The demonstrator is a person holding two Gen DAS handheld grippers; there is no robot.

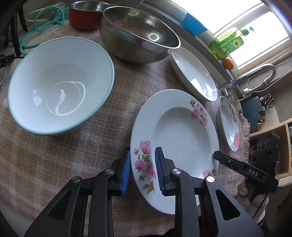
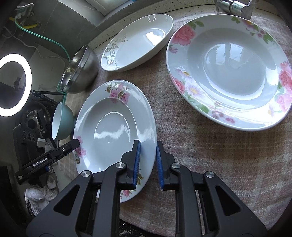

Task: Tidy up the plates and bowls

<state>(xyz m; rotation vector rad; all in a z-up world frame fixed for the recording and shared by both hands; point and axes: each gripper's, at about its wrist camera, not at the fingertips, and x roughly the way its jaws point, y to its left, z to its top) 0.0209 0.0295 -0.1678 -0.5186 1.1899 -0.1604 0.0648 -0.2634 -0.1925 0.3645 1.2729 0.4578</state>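
Observation:
A deep plate with pink flowers [image 1: 175, 138] lies on the checked cloth. My left gripper [image 1: 142, 169] is open, its jaws straddling the plate's left rim. My right gripper [image 2: 147, 164] is open, its jaws straddling the same plate's [image 2: 113, 134] right rim; it also shows in the left wrist view [image 1: 230, 162]. A light blue bowl [image 1: 60, 85] stands to the left. A steel bowl [image 1: 138, 36] and a red pot [image 1: 85, 16] stand behind. A white oval dish [image 2: 136, 42] and a rose plate [image 2: 230, 73] lie further right.
The checked cloth [image 1: 73, 155] covers the counter. A green oil bottle [image 1: 228, 42] and an orange [image 1: 228, 63] stand on the window sill. A tap [image 1: 255, 74] is at the right. A ring light [image 2: 12, 83] glows at the left. A green hose [image 1: 45, 20] lies behind.

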